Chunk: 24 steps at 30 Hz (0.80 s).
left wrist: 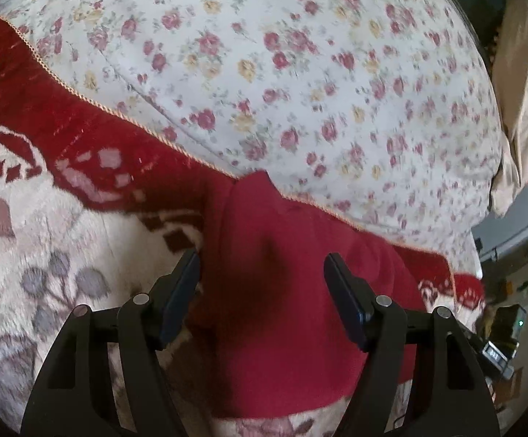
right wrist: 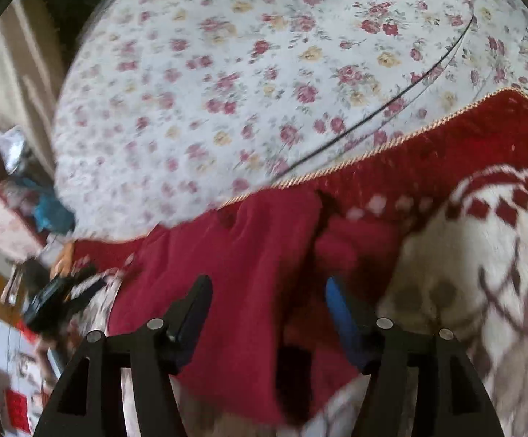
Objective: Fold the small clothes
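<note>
A small dark red garment lies bunched on a cream and red patterned blanket. In the left wrist view my left gripper hovers over it, open, with cloth below the gap and neither pad pressing on it. The right wrist view is blurred. It shows the same garment in folds, with one lump to the right of a dark crease. My right gripper is open above it, fingers apart, gripping nothing. The garment's near edge is hidden behind the gripper frames.
The blanket has a gold-trimmed edge and lies on a white floral bedsheet. A thin black cable runs across the sheet. Beige fabric hangs past the bed's right side. Clutter and a dark blurred device sit off the left edge.
</note>
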{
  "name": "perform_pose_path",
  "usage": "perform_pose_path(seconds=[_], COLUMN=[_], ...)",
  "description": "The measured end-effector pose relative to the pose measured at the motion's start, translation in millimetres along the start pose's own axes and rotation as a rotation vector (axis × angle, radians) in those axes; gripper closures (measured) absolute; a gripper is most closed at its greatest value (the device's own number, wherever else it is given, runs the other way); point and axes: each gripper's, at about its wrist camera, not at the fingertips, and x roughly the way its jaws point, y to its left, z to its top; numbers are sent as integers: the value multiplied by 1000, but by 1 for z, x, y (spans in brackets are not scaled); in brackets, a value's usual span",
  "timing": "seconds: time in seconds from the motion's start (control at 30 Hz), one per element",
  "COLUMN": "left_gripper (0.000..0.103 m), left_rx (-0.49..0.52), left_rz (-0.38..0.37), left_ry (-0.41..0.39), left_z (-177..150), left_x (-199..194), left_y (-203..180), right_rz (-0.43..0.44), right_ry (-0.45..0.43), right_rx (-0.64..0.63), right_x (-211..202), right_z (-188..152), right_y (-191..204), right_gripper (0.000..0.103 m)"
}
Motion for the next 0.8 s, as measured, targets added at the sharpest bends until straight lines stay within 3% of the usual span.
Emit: perform_pose_path(seconds=[0.1,0.13,0.2,0.27,0.3,0.43,0.53,0.63,0.73,0.8], left_gripper=[32,32,32,32,32,32,32,32,32,32], left_rx=[-21,-31,-41,-45,-47,-62,-49,-21,10,23], left_rz=[-2,0,-1,-2,-1,30,14,1,21,36], left_ry=[28,39,38,34,34,76,94,89,115,126], left_z=[-11,-16,-25,-36,-42,-61,-59,-57,-59,-59], left_x=[2,1,-5,-13,-17,-19,-13,-9,-3,-1], left_y=[0,0,1,4,7,20,19,12,9,9], right_rz=[10,-14,-36,-1,9,73,33,10,18,35], right_ry=[36,72,110,123,105,17,63,126,131,74], right_rx=[-61,-81,-68,-28,-24,-92,-113,-56,-64,-69], right_x=[7,19,36,45,41,-8,-10,6,6,-8], right_z=[-20,-25,-31,-34,-35,-52,-81,-97,-90,-80], right_y=[9,11,6,1,1,23,22,6,11,20], right_gripper=[41,46,61,93,96,97,97,97,96,94])
